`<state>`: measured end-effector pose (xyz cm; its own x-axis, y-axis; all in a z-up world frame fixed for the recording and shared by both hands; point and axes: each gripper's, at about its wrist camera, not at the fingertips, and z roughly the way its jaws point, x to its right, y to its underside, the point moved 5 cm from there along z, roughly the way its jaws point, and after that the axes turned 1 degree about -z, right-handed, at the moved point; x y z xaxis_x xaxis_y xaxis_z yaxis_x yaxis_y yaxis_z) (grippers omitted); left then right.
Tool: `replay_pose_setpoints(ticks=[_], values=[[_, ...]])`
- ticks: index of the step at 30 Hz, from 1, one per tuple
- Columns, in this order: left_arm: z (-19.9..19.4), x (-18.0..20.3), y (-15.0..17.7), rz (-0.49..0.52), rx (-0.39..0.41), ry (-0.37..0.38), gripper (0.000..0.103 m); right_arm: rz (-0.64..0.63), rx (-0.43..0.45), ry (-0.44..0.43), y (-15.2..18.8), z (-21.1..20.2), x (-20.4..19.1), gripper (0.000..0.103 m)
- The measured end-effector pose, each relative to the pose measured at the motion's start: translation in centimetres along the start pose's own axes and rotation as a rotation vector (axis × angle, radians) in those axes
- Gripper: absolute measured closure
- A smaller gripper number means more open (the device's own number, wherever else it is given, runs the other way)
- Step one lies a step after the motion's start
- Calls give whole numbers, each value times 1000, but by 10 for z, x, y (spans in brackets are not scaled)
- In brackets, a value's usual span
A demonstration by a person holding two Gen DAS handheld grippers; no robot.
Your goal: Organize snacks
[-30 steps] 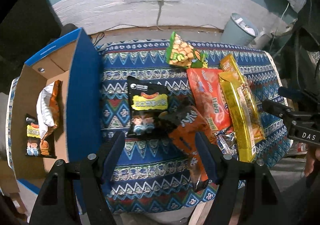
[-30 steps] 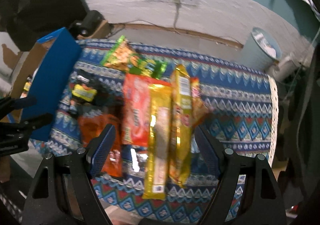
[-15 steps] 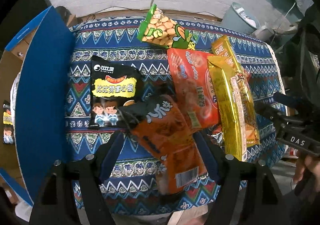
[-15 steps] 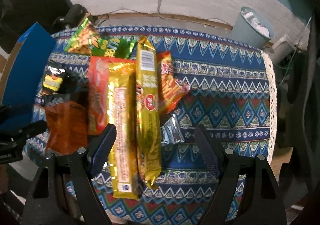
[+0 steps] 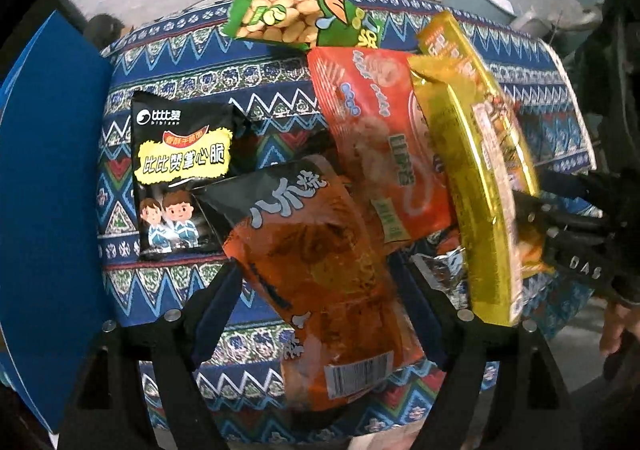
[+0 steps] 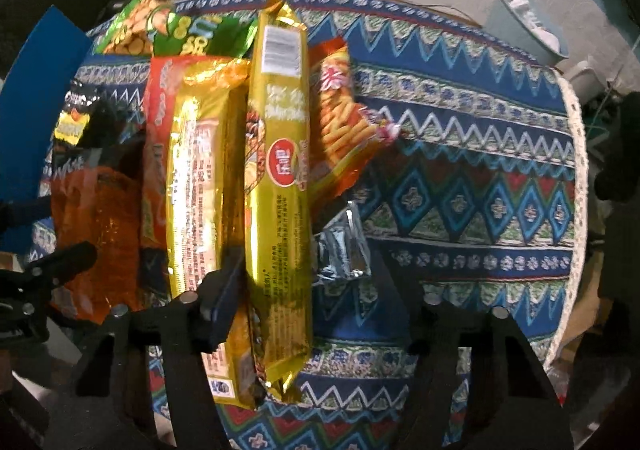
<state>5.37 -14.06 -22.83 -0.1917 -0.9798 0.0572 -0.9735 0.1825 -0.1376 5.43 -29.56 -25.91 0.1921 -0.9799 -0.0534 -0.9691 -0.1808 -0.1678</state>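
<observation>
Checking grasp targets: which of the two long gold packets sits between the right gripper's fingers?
The gold packet with the red oval logo; the other gold packet lies outside the closing right gripper.

Left hand-held gripper [image 5: 320, 314]: black frame, blue finger pads [image 5: 212, 314], silver screws. Right hand-held gripper [image 6: 308, 302]: likewise, marked "DAS".
</observation>
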Motion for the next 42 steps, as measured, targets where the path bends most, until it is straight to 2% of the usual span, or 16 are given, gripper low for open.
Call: replay_pose_setpoints(ticks=[1, 2, 4, 10, 14, 19, 27, 28, 32, 35, 37, 42], values=[[1, 0, 1, 14, 3, -2, 22, -11, 0, -14, 0, 0, -2, 66], [1, 0, 3, 27, 8, 0, 22, -22, -7, -17, 1, 1, -4, 73], [1, -3, 6, 38, 16, 9, 22, -46, -16, 5, 6, 0, -7, 76], [2, -18, 17, 26, 6, 23, 22, -27, -70, 40, 29, -8, -1, 77], [8, -19, 21, 12, -21, 19, 22, -13, -65, 15, 34, -8, 1, 72], [21, -9, 19, 37, -33, -3, 22, -11, -32, 8, 13, 1, 1, 68], [38, 1, 17, 55, -22, -8, 22, 4, 25, -21, -14, 11, 7, 68], [38, 2, 18, 63, -18, -1, 26, 2, 27, -18, -26, 16, 8, 68], [38, 7, 17, 92, 6, -1, 43, -8, 41, 3, -32, 26, 0, 69], [33, 5, 19, 112, 29, -39, 48, -29, 50, 26, -35, 24, -6, 76], [31, 5, 20, 114, 35, -50, 52, -24, 41, 29, -31, 20, -13, 76], [23, 4, 20, 127, 51, -41, 52, -30, 36, 50, -24, 10, -19, 77]])
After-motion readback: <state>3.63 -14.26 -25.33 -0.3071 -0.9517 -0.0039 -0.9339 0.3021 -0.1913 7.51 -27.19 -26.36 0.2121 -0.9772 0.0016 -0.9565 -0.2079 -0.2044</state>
